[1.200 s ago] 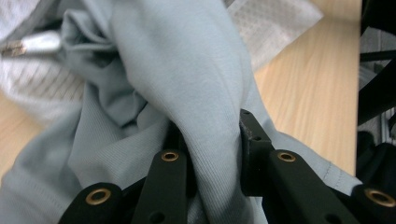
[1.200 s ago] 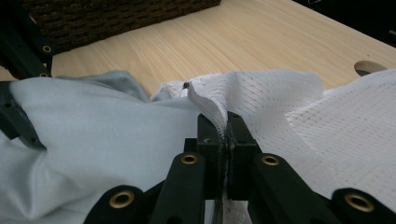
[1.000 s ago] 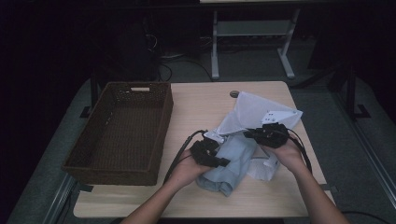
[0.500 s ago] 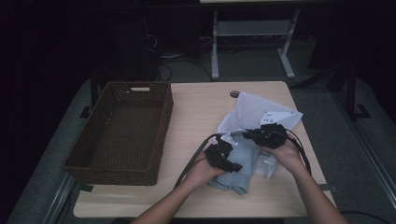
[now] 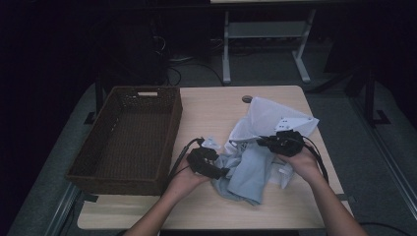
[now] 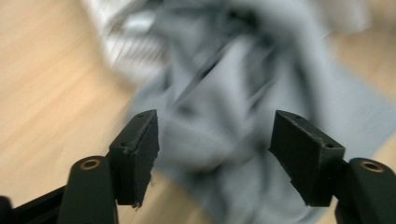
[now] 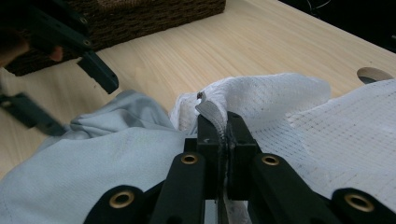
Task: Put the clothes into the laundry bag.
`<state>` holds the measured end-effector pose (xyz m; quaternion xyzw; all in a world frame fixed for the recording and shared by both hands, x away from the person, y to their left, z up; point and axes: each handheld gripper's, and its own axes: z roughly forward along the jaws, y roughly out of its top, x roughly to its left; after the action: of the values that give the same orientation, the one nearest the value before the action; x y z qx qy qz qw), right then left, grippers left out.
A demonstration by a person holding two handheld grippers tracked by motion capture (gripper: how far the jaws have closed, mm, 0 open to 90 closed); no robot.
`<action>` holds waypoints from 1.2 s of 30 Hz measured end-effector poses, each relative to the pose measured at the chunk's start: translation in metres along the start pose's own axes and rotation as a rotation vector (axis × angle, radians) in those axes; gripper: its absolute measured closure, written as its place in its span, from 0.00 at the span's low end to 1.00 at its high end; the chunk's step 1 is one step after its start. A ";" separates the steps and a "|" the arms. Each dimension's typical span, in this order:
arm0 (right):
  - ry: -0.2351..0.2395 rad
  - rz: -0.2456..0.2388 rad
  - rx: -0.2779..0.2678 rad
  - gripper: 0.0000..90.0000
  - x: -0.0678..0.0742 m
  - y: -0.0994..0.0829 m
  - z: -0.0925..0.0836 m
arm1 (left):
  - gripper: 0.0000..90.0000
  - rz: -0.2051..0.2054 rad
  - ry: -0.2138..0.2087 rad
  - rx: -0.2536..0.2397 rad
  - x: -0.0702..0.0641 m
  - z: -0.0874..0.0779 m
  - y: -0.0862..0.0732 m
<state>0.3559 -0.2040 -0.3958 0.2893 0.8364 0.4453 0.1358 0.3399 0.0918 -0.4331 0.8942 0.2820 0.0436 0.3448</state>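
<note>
Fingers of the left gripper [image 5: 223, 172] sit at the near-left edge of the crumpled pale-blue garment [image 5: 251, 169] on the worktop [image 5: 211, 110] in the high view, beside a wicker basket [image 5: 129, 135]; the right gripper [image 5: 263, 141] rests on the cloth's far side.

Left gripper view: the fingers [image 6: 137, 154] have just been opening and stand wide, with the blurred garment [image 6: 233, 116] beyond them, ungripped.

Right gripper view: the fingers [image 7: 209, 140] are pinched tight on a white mesh fold [image 7: 212, 111] of the garment.
</note>
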 end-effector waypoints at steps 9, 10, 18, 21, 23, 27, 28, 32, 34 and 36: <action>0.008 -0.002 0.006 0.96 0.001 -0.001 0.003 | 0.27 0.003 -0.020 0.045 0.012 0.031 -0.004; 0.008 -0.002 0.008 0.96 0.001 -0.001 0.003 | 0.30 0.018 -0.028 0.040 0.011 0.032 -0.003; 0.011 -0.010 0.015 0.96 0.002 -0.001 0.006 | 0.77 0.094 -0.081 0.035 0.000 0.036 0.000; 0.012 -0.010 0.015 0.96 0.002 -0.001 0.006 | 0.85 0.103 -0.086 0.026 -0.002 0.034 0.002; 0.013 -0.009 0.016 0.96 0.002 -0.001 0.006 | 0.88 0.098 -0.101 0.002 -0.002 0.030 0.003; 0.015 -0.007 0.014 0.96 0.002 -0.001 0.006 | 0.89 0.094 -0.140 -0.075 -0.009 0.019 0.010; 0.016 -0.008 0.015 0.96 0.002 -0.001 0.006 | 0.89 0.106 -0.144 -0.093 -0.013 0.016 0.012; 0.021 -0.009 0.013 0.96 0.003 0.000 0.007 | 0.89 0.139 -0.155 -0.138 -0.025 0.010 0.022; 0.023 -0.014 0.011 0.96 0.005 0.001 0.007 | 0.89 0.153 -0.154 -0.148 -0.030 0.011 0.030; 0.024 -0.010 0.007 0.96 0.007 0.002 0.005 | 0.89 0.164 -0.142 -0.147 -0.033 0.013 0.036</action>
<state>0.3535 -0.1957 -0.3971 0.2804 0.8409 0.4451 0.1271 0.3327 0.0449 -0.4165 0.8874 0.1790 0.0285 0.4238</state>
